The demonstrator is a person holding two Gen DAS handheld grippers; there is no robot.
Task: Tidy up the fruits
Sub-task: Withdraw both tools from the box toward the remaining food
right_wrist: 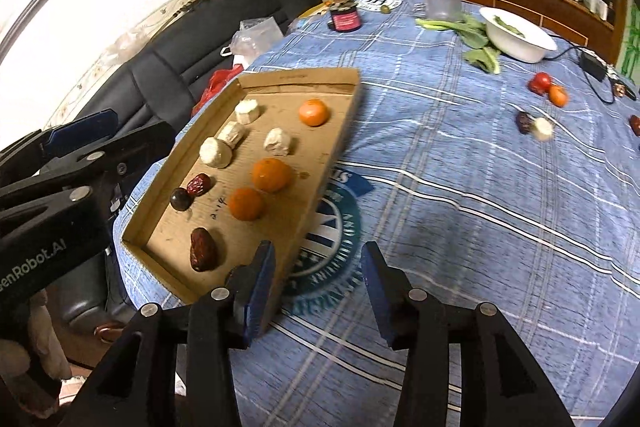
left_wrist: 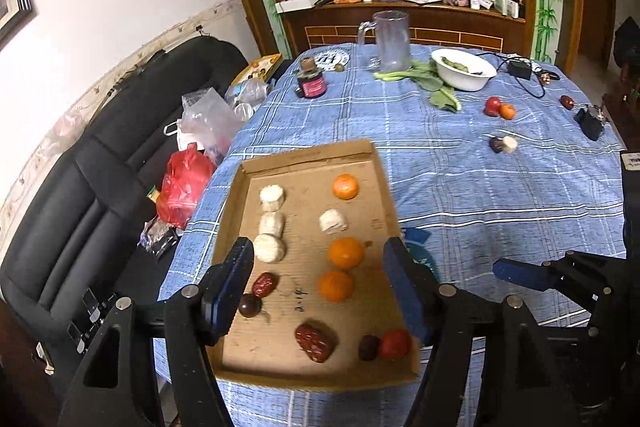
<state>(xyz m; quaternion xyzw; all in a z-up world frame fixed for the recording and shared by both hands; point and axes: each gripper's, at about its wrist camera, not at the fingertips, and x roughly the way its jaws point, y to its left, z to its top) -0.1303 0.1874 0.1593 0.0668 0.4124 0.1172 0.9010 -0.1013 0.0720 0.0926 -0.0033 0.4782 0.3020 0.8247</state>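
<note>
A shallow cardboard tray (left_wrist: 312, 155) sits on the blue checked tablecloth (left_wrist: 480, 195) at the table's left edge. In it lie three oranges (left_wrist: 346, 253), four white chunks (left_wrist: 272, 198), two wrinkled red dates (left_wrist: 316, 342), two dark round fruits (left_wrist: 250, 305) and a red tomato (left_wrist: 395, 344) in the near right corner.

More fruit lies loose, well apart from the tray, on the far right of the cloth: a tomato touching a small orange (left_wrist: 507, 111), a dark fruit beside a white chunk (left_wrist: 509, 144), and one more date (left_wrist: 567, 101). A white bowl (left_wrist: 464, 69) behind them holds something green, probably leaves, though it is too small to be sure. A clear jug (left_wrist: 390, 41) stands just beside it.

The left gripper (left_wrist: 318, 291) hangs over the near half of the tray, jaws wide apart, gripping nothing. The right gripper (right_wrist: 318, 289) is low at the tray's near right corner, also wide open and empty; its left finger (right_wrist: 260, 287) overlaps the tray wall.
</note>
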